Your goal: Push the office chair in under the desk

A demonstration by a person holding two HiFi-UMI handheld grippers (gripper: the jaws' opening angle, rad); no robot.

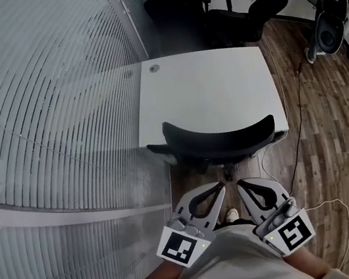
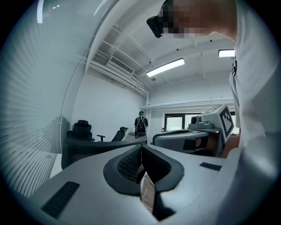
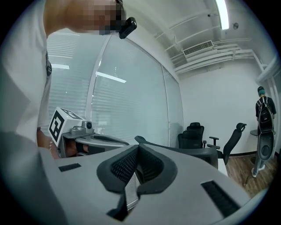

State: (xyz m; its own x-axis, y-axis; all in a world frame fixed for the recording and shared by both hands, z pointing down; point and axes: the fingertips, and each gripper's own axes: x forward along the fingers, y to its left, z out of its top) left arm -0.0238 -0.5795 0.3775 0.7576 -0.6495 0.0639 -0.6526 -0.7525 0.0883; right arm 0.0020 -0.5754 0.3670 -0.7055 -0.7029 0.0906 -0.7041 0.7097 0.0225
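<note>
The black curved-back office chair (image 1: pixel 221 139) should roll easily if pushed at its stiff backrest; left gripper (image 1: pixel 218 188) and right gripper (image 1: pixel 243 185) hang empty, jaws together.

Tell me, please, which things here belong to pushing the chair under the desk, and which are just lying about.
Belong to the job:
- office chair
- desk
- left gripper, shut, empty
- right gripper, shut, empty

Just about:
- black chairs beyond the desk
- loose cable
- glass wall
</note>
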